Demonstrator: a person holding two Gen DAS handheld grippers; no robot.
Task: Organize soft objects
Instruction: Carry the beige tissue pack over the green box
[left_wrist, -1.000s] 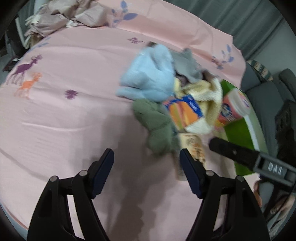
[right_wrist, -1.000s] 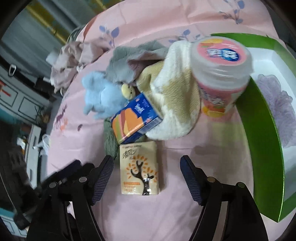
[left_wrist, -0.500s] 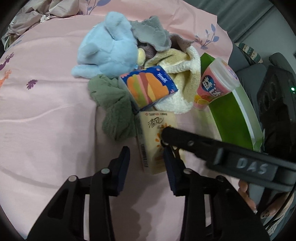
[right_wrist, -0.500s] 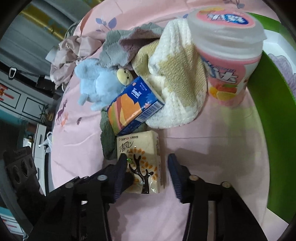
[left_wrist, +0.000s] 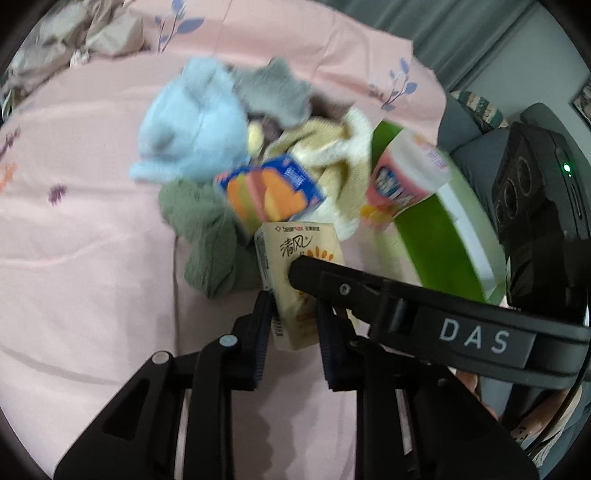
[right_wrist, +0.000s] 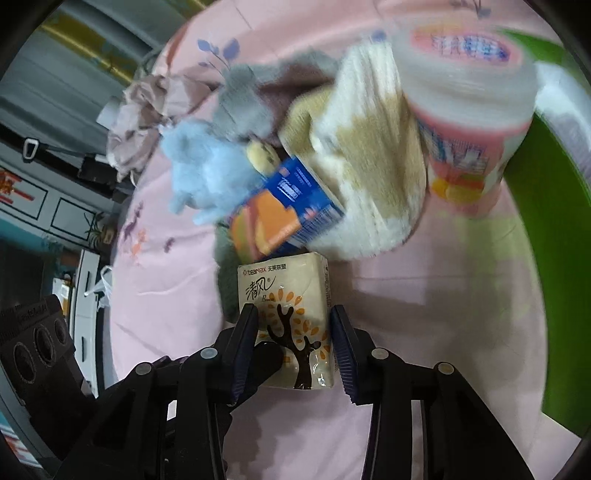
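- Right wrist view: the cream tissue pack (right_wrist: 286, 317) lies on the pink bed (right_wrist: 424, 317), its long axis running away from me, its near end between my jaws.
- My right hand-held gripper (right_wrist: 293, 343) is clamped across its width.
- My left hand-held gripper (left_wrist: 291, 332) is closing on the pack's thin edge beside it.
- Just beyond: the blue tissue pack (right_wrist: 284, 214); the green box (right_wrist: 546, 236) is to the right.

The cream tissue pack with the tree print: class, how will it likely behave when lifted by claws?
The cream tissue pack looks soft: its glossy film wrap may dent under the right claw gripping its sides. The left claw is closing on one end too. Probably light. The shiny film could slip, and a flat pack shouldn't roll.
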